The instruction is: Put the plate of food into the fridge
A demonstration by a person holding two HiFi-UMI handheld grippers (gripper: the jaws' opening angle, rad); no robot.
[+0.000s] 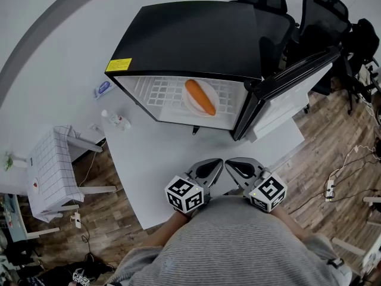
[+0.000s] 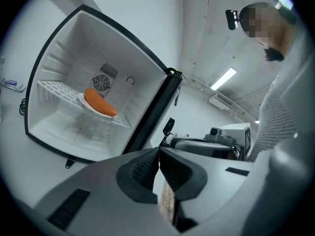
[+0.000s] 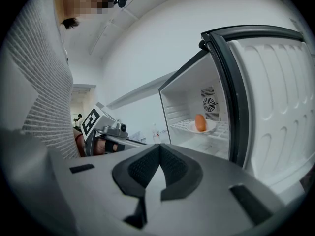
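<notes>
From the head view, a round white plate [image 1: 189,105] carrying an orange sausage [image 1: 200,96] sits on the white wire shelf [image 1: 159,94] inside the open black mini fridge [image 1: 196,34], which stands on the white surface [image 1: 155,159]. In the left gripper view, the left tongs [image 2: 158,150] are pressed together and empty. In the right gripper view, the right tongs [image 3: 158,146] are likewise closed on nothing.

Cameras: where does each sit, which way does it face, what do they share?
Head view: on the person's head, steeply down at the open fridge; left hand-held gripper, right hand-held gripper and sweater show.
Left gripper view: on the left one, along shut jaws into the fridge; right one and sweater show.
Right gripper view: on the right one, along shut jaws past the door into the fridge; left one shows.
Shared: all see the plate on the shelf.
</notes>
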